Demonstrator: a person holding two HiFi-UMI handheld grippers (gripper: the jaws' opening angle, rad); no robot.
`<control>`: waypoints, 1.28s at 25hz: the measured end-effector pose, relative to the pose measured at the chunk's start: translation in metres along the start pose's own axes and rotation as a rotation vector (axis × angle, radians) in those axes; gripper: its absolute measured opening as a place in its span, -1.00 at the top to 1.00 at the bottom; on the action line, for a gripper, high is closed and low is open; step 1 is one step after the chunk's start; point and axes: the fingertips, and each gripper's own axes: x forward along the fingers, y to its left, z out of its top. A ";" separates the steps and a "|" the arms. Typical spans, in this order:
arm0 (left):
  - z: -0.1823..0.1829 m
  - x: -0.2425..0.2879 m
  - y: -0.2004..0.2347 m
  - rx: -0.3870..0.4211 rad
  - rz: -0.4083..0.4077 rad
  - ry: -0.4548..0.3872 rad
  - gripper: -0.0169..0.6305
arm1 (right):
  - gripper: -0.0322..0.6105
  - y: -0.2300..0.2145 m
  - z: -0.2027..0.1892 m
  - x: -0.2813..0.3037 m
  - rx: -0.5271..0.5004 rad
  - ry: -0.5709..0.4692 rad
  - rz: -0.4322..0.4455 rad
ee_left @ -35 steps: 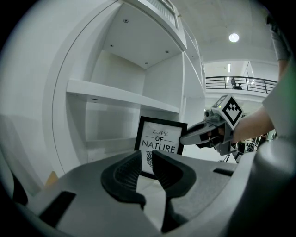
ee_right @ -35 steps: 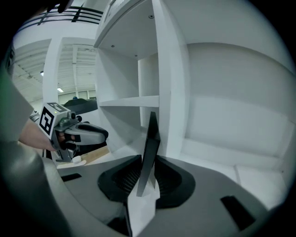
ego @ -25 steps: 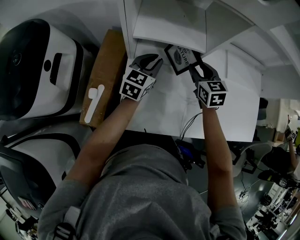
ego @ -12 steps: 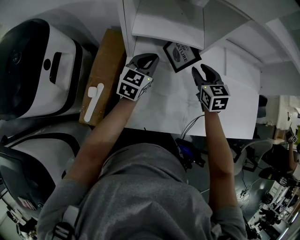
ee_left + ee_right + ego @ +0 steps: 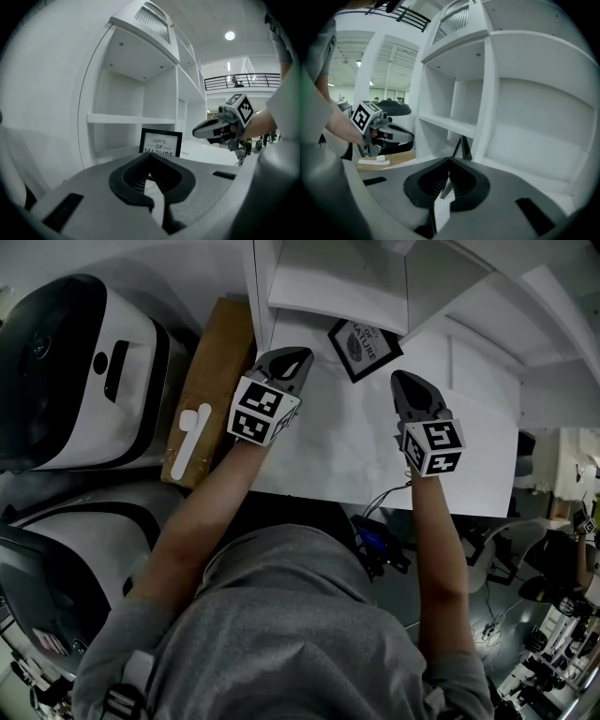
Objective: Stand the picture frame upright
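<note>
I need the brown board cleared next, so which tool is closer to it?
Left. The left tool hovers just beside the brown board, at its right edge; the right tool is farther right, past the picture frame.

The right claw (image 5: 450, 160), jaws just closed empty, faces the upright picture frame (image 5: 463, 148) by the white shelf (image 5: 450, 124).

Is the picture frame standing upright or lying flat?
Upright. The picture frame stands with its face nearly vertical, propped from behind, untouched.
</note>
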 end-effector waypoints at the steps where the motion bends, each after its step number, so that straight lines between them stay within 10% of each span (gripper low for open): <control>1: 0.000 -0.003 0.001 0.000 0.008 0.000 0.92 | 0.82 0.002 0.004 -0.003 0.000 -0.025 0.004; 32: 0.044 -0.135 -0.018 0.063 0.072 -0.146 0.92 | 0.82 0.050 0.093 -0.155 0.128 -0.401 -0.086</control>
